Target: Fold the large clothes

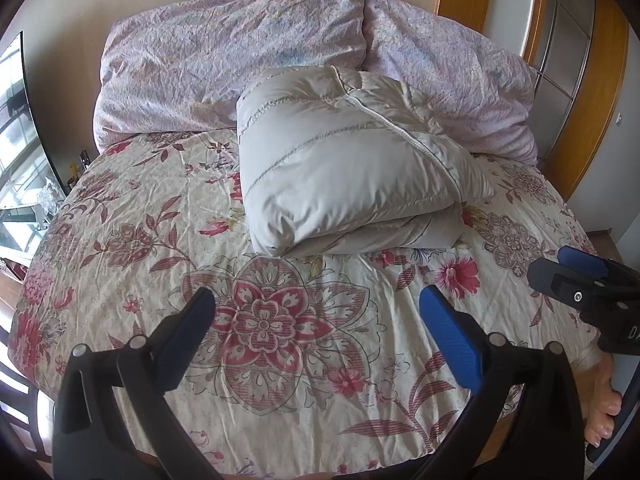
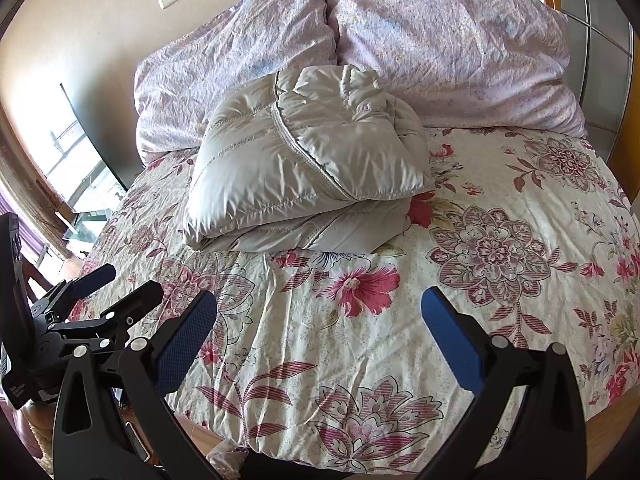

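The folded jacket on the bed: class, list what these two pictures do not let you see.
- Folded jacket: underside and inner layers, hidden by its own top fold in both views.
- Pillows: lower front edge, hidden behind the jacket.
- Bed cover: near edge, blocked by the open left claw.

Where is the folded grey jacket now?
In both wrist views the folded grey jacket lies on the floral bedspread, its far end against the lilac pillows, beyond both open grippers.
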Tool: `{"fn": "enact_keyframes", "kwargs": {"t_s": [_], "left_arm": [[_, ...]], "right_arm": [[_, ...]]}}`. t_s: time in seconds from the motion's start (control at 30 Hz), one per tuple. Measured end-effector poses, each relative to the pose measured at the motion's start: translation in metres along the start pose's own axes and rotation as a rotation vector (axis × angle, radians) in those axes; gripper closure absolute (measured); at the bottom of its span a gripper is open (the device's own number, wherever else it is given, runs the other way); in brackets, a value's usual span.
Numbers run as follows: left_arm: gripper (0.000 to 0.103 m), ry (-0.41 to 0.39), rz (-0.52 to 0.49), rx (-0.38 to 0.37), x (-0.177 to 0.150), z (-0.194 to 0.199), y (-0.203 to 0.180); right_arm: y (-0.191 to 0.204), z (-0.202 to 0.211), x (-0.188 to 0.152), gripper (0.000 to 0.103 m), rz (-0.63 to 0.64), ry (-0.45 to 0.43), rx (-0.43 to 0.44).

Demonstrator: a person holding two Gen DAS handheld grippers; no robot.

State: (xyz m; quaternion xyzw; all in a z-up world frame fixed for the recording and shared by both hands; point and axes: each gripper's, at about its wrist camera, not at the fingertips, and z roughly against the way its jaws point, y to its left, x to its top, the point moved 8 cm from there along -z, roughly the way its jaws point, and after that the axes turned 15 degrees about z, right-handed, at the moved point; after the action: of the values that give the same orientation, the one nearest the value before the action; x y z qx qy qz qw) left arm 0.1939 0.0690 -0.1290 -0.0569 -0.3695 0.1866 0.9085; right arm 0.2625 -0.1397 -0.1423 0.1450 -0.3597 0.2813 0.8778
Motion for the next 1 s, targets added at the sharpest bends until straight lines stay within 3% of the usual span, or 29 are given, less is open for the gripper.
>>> {"fn": "enact_keyframes", "kwargs": {"t_s": [1.0], "left_arm": [[0.002,-0.005,-0.008,0.002,0.0023,-0.0005,-0.0006]], "right_arm": [[-0.0006,-0.0029,0.0012,0.001,0.003,0.007,-0.002]]}}
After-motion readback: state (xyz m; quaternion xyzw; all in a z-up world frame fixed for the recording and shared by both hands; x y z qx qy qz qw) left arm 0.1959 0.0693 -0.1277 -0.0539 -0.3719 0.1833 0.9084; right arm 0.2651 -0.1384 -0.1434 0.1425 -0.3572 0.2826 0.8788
